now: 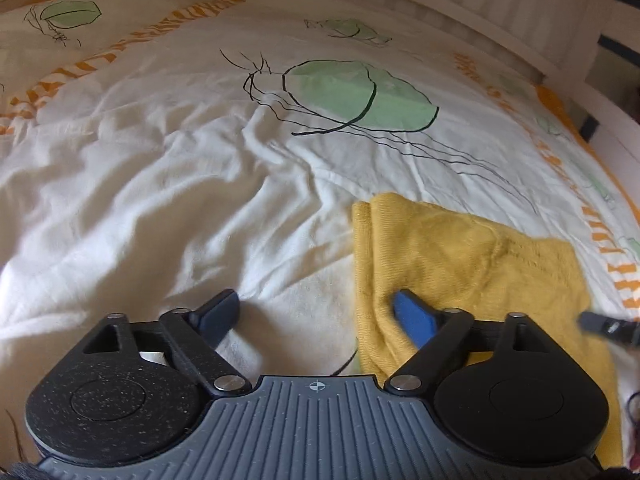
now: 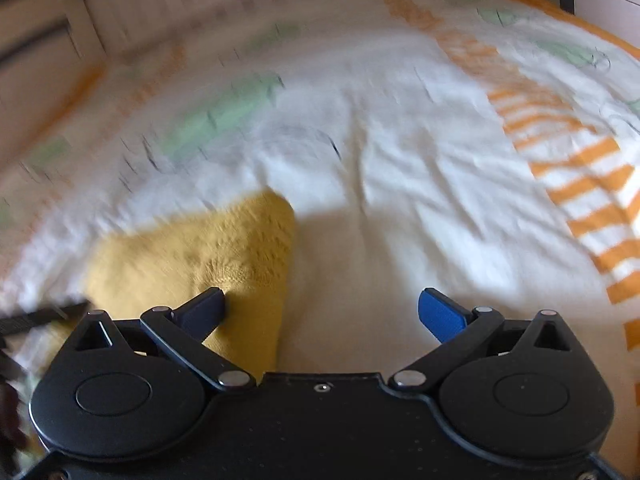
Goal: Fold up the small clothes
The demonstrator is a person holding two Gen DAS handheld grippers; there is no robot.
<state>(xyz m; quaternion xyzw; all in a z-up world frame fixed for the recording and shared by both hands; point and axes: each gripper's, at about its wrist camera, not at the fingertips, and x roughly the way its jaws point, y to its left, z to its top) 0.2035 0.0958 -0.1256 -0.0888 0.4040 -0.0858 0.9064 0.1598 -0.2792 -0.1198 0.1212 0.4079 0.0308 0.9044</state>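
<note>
A small mustard-yellow knitted garment [image 1: 460, 264] lies folded on a white bedspread. My left gripper [image 1: 316, 312] is open above the garment's left edge; its right finger [image 1: 414, 318] is over the yellow cloth and its left finger [image 1: 218, 314] is over the sheet, and neither presses anything. In the right wrist view the same garment [image 2: 208, 256] lies at the lower left. My right gripper [image 2: 320, 312] is open wide over its right edge, with the left finger [image 2: 204, 312] over the knit and the blue right finger [image 2: 442, 316] over bare sheet. This view is blurred.
The bedspread [image 1: 200, 200] is wrinkled, printed with green jellyfish shapes [image 1: 360, 96] and orange striped bands [image 2: 580, 168]. A pale slatted bed frame [image 1: 480, 0] runs along the far side. The other gripper's dark tip [image 1: 608, 326] shows at the right edge.
</note>
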